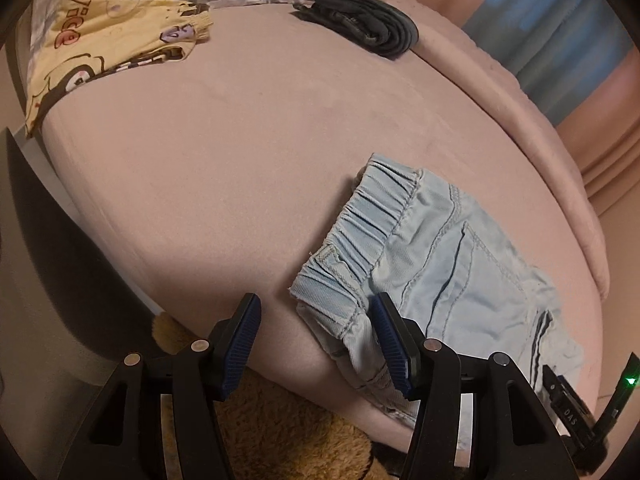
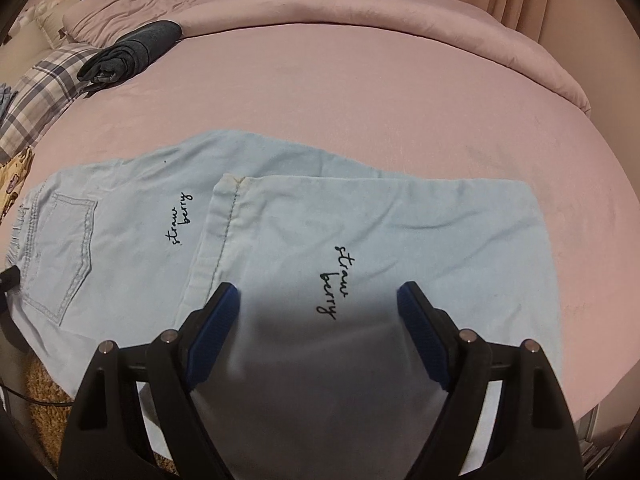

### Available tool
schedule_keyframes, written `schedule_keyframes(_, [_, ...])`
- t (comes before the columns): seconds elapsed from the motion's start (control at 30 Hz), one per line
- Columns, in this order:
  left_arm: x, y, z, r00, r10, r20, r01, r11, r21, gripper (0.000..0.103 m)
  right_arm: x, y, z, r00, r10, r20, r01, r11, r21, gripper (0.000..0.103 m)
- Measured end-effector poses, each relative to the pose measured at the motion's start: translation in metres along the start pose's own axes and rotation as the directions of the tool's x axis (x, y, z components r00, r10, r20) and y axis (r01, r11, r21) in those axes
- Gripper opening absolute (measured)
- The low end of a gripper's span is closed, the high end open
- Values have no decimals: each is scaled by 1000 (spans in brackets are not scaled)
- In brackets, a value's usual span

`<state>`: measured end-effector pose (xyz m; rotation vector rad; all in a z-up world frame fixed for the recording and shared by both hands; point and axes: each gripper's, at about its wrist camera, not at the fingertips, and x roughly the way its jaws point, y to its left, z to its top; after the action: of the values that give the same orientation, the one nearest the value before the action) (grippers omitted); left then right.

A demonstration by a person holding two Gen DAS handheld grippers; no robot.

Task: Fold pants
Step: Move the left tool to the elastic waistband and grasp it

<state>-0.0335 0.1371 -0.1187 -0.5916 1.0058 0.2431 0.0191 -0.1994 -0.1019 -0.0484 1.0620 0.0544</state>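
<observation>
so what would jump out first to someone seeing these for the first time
The pale blue pants spread across the pink bed, with "straw berry" written in black on each leg. Both grippers hang open over them: the left gripper at the elastic waistband by the bed's edge, the right gripper above the leg end. A dark folded garment lies far back by the pillows.

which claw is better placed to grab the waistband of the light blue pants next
Left. The left claw stands open at the pants' waistband corner, while the right claw hovers open over the leg end.
</observation>
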Motion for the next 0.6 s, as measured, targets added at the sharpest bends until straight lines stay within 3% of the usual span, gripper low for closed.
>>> schedule_keyframes(0.3, [-4, -2, 0, 998, -54, -13, 53, 998, -21, 56, -13, -3, 0, 996, 89, 7, -90, 995, 33, 83])
schedule_keyframes(0.47, [-4, -7, 2, 990, -140, -28, 139, 990, -23, 53, -17, -3, 0, 995, 96, 18, -97, 995, 39, 83])
schedule_keyframes(0.6, [8, -13, 0, 995, -89, -50, 89, 996, -7, 53, -15, -3, -1, 995, 102, 11, -102, 994, 44, 83])
